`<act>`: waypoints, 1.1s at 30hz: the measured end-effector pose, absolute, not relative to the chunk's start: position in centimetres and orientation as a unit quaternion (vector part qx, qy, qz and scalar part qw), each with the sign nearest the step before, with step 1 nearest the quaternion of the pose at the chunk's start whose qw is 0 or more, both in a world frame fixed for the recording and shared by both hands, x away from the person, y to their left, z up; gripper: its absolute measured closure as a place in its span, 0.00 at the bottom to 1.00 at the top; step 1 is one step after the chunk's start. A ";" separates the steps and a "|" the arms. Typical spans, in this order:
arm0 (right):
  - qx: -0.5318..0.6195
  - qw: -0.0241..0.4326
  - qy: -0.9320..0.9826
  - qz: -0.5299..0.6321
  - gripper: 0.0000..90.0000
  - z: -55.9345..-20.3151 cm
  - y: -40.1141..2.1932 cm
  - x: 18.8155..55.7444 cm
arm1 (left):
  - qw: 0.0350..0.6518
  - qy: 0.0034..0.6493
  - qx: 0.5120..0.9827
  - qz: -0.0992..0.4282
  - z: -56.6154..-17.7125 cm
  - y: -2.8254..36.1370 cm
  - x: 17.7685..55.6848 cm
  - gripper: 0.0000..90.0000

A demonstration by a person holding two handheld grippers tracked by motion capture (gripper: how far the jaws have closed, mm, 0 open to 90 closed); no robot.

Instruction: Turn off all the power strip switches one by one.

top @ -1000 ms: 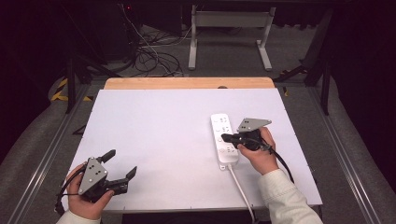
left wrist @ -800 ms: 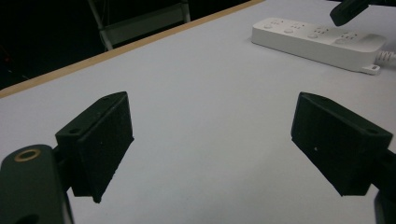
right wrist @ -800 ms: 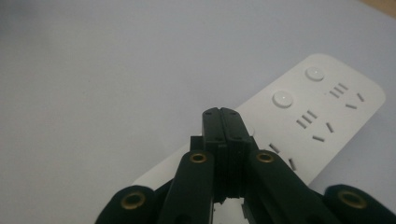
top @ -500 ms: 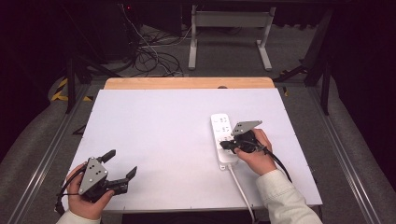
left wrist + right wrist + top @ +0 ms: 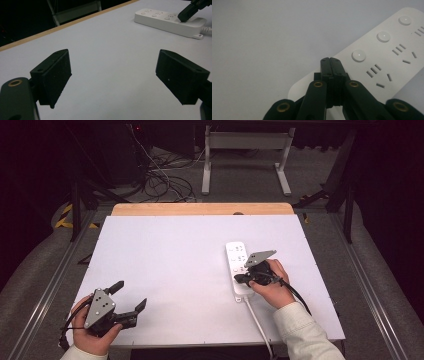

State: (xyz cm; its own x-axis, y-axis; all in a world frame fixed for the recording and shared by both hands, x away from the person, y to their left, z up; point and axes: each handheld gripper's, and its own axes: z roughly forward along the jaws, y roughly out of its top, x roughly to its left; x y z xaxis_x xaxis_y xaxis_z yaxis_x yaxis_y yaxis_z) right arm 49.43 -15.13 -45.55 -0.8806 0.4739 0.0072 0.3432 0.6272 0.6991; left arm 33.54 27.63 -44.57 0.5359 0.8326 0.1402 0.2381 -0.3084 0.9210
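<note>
The right gripper (image 5: 331, 65), jaws clenched on nothing, sits over the power strip's (image 5: 237, 270) near end, its buttons running away ahead; the left gripper (image 5: 127, 300) rests released, well apart.

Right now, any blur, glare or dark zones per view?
High view: table evenly lit, surroundings near black. Left gripper view: jaw pads sharp, power strip slightly soft. Right gripper view: shut right gripper soft up close, strip's buttons readable, no glare.

tabletop (image 5: 175, 255): plain white, light wood strip along the far edge
power strip (image 5: 237, 265): white, white round buttons, grey slots
fingers (image 5: 53, 75): black
sleeve (image 5: 305, 335): off-white
floor (image 5: 240, 180): grey
</note>
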 end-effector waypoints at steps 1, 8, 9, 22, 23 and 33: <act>0.228 0.093 0.898 0.365 1.00 -45.5 -15.0 49.4 | 0.467 0.363 0.742 0.317 -44.6 27.6 33.5 0.15; 0.228 0.102 0.900 0.358 1.00 -45.5 -14.8 49.1 | 0.467 0.361 0.742 0.318 -44.5 27.6 33.4 0.15; 0.228 0.105 0.900 0.355 1.00 -45.5 -14.8 49.1 | 0.467 0.361 0.742 0.319 -44.5 27.6 33.4 0.15; 0.215 0.144 0.892 0.371 1.00 -44.9 -14.6 48.5 | 0.469 0.363 0.738 0.321 -44.5 27.7 33.4 0.15; 0.218 0.139 0.881 0.397 1.00 -44.3 -14.8 48.3 | 0.468 0.363 0.739 0.321 -44.5 27.7 33.5 0.15; 0.213 0.149 0.855 0.449 1.00 -42.5 -15.5 47.9 | 0.466 0.364 0.740 0.321 -44.5 27.6 33.5 0.15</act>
State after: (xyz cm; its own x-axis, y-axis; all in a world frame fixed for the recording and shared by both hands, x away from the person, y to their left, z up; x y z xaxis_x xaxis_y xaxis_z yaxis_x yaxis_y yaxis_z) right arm 47.92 -15.55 -42.51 -0.8653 0.4973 -0.0633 0.2300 0.5061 0.8312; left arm 33.50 27.64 -44.53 0.5299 0.8371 0.1361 0.2397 -0.3018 0.9228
